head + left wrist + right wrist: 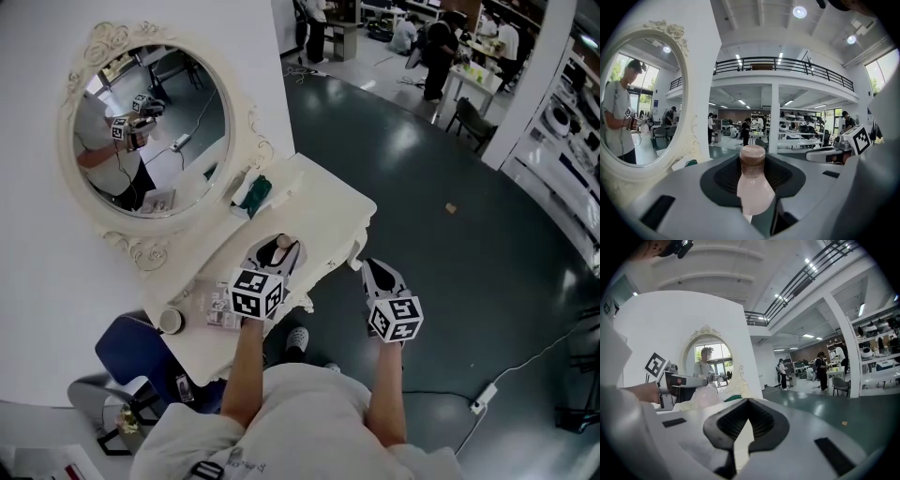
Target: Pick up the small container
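Container (753, 185) is already in the left gripper (276, 253), jaws clamped on its pale pink body w/ the brown cap poking up above the pads. From the head view it sits over the near edge of the white table (328, 202), right in front of the mirror (150, 131). Can't tell for sure if the bottom's off the table or just resting on it, tho it looks lifted.

Right gripper (744, 427) is off to the side over the floor, jaws closed, nothing in them.

Handling-wise, imo it's a light little plastic bottle, prob stiff enough not to squash. The body's smooth and tapers toward the neck, so it could slide or tip if squeezed too high up. Best grip is where it is now, on the wider body below the shoulder, not the cap. Keep it upright, no need for a hard squeeze. Pickup looks basically done, just needs a clean lift.
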Action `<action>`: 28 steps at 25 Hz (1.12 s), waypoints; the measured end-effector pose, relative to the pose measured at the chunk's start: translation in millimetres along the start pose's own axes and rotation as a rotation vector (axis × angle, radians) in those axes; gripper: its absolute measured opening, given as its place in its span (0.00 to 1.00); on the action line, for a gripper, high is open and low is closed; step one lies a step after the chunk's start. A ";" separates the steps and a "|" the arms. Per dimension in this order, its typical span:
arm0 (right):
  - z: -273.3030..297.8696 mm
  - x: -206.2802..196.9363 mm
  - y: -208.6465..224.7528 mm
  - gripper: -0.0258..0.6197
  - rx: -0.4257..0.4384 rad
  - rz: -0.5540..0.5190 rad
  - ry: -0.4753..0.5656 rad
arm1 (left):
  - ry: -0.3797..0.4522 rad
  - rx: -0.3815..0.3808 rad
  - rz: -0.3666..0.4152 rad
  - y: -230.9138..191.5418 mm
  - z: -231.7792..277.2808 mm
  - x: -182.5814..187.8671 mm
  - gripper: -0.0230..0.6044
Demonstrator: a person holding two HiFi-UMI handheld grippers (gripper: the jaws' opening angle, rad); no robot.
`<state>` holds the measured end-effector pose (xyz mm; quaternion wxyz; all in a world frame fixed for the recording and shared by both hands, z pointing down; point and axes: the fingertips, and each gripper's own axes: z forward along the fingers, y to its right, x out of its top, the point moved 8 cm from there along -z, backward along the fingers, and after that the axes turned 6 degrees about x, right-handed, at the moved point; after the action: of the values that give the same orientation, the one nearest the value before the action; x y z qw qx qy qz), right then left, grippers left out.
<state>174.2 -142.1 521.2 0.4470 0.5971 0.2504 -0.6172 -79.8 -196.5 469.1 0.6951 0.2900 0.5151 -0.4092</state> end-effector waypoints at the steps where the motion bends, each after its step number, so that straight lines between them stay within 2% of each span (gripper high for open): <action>1: 0.6 1.7 -0.1 0.06 0.002 -0.002 0.002 | 0.001 -0.001 0.002 -0.4 0.0 0.5 0.29; 28: 26.7 9.0 -6.4 0.06 0.046 -0.010 -0.006 | 0.003 0.006 0.005 -16.9 1.4 2.5 0.29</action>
<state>156.1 -163.8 515.5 0.4308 0.6042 0.2378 -0.6268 -93.4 -206.7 467.4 0.6944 0.2942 0.5142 -0.4085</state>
